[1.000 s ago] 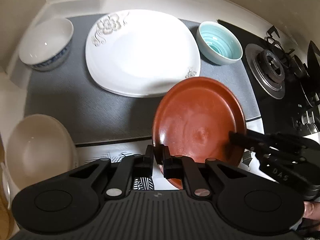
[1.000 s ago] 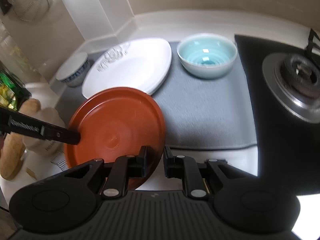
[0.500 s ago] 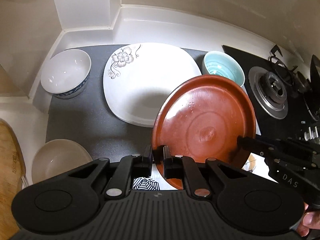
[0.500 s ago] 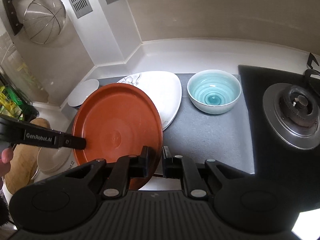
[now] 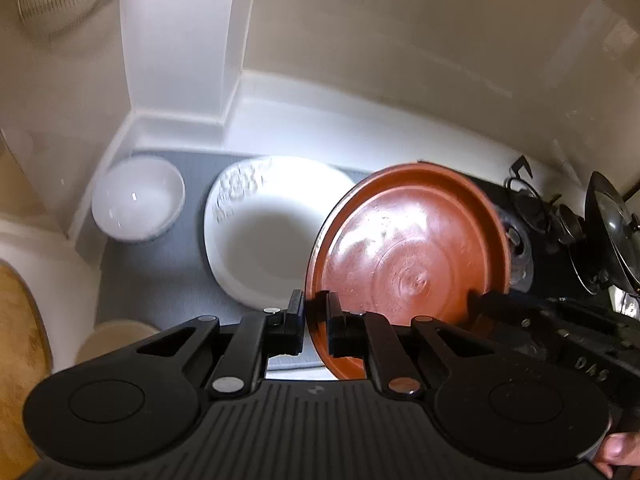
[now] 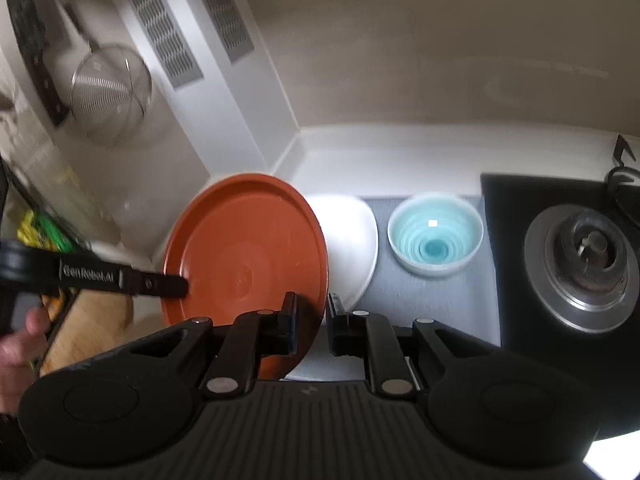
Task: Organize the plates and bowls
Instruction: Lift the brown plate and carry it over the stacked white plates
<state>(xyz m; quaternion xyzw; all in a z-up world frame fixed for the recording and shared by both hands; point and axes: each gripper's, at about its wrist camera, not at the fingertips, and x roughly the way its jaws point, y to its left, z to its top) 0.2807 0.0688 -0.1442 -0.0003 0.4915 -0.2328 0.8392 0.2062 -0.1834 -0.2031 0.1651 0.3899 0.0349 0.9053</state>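
Note:
A round brown plate [image 5: 408,248] hangs tilted in the air above the grey mat [image 5: 132,292], held from both sides. My left gripper [image 5: 316,304] is shut on its left rim. My right gripper [image 6: 312,304] has the opposite rim [image 6: 248,248] between its pads, and its jaws are opening slightly while still pressing on it. Each gripper's fingers show in the other's view: the right's [image 5: 480,304] and the left's [image 6: 176,284]. On the mat lie a white square plate [image 5: 264,240], a white bowl [image 5: 136,204] and a teal bowl [image 6: 436,240].
A beige bowl [image 5: 112,340] sits at the near left beside a wooden board [image 5: 20,340]. A black gas stove [image 6: 588,268] with a lidded pan [image 5: 612,232] takes the right side. A wire strainer [image 6: 112,88] hangs on the left wall. Walls close the back corner.
Both grippers have risen together with the brown plate, lifting it clear of the counter. The plate now covers the teal bowl in the left wrist view.

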